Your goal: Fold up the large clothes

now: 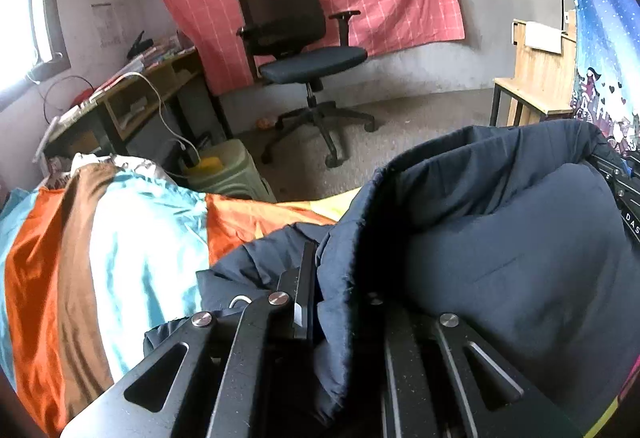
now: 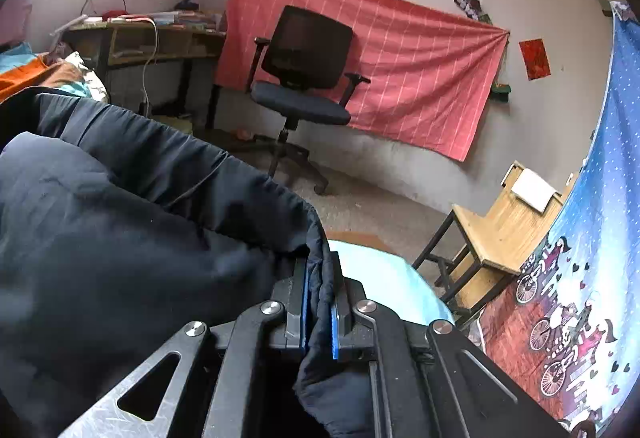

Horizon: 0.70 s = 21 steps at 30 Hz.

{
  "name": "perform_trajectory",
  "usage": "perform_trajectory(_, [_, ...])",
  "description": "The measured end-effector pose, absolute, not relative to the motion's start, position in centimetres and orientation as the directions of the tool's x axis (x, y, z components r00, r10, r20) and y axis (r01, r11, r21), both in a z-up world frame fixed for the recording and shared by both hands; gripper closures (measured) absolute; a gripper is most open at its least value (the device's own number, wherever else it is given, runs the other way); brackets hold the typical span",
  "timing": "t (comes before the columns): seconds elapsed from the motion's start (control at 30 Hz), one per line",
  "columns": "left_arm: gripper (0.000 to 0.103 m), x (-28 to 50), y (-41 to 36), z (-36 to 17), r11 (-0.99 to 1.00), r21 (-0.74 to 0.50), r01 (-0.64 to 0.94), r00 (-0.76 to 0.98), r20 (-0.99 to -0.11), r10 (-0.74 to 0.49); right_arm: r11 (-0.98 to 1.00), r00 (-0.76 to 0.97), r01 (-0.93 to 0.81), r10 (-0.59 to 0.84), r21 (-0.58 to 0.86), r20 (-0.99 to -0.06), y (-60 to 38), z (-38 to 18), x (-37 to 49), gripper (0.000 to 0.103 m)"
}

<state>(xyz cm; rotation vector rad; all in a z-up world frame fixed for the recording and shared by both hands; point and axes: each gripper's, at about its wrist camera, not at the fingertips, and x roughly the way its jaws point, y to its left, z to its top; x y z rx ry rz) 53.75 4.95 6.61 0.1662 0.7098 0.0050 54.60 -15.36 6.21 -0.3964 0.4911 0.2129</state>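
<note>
Clearly both claws, left claw [image 1: 320,278] and right claw [image 2: 320,302], pinch the navy jacket [image 2: 120,217].

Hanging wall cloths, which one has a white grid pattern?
The pink cloth behind the office chair; the blue one at the right shows dots and cartoon bicycles instead.

Home bedrm/study; bed [image 1: 120,238]; desk [image 1: 132,93] w/ office chair [image 1: 304,61].

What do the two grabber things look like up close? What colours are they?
Both are mostly black metal. The left gripper has flat black link bars with long cut-out slots and round silver bolts at the joints. The right gripper is built the same way, but its bars look scratched and silvery, and its fingers carry bright blue pads. No cables, hands or sleeves show.
</note>
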Motion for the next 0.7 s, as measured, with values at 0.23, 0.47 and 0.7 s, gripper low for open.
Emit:
perform_trajectory(0.23, [0.096,54.6,5.2,6.0,0.991,0.124,0.047,0.750,-0.660,0.047,0.912,0.849,-0.302,0.124,-0.278,-0.514,-15.4,5.3,55.8,0.095])
perform_trajectory(0.47, [0.095,54.4,5.2,6.7,0.996,0.090,0.028,0.744,-0.667,0.040,0.919,0.837,-0.328,0.175,-0.219,-0.519,-16.7,5.6,55.4,0.090])
perform_trajectory(0.7, [0.040,53.2,7.1,8.4,0.994,-0.063,-0.094,0.801,-0.598,0.038,0.941,0.872,-0.286,0.177,-0.182,-0.456,-18.5,7.4,54.3,0.032])
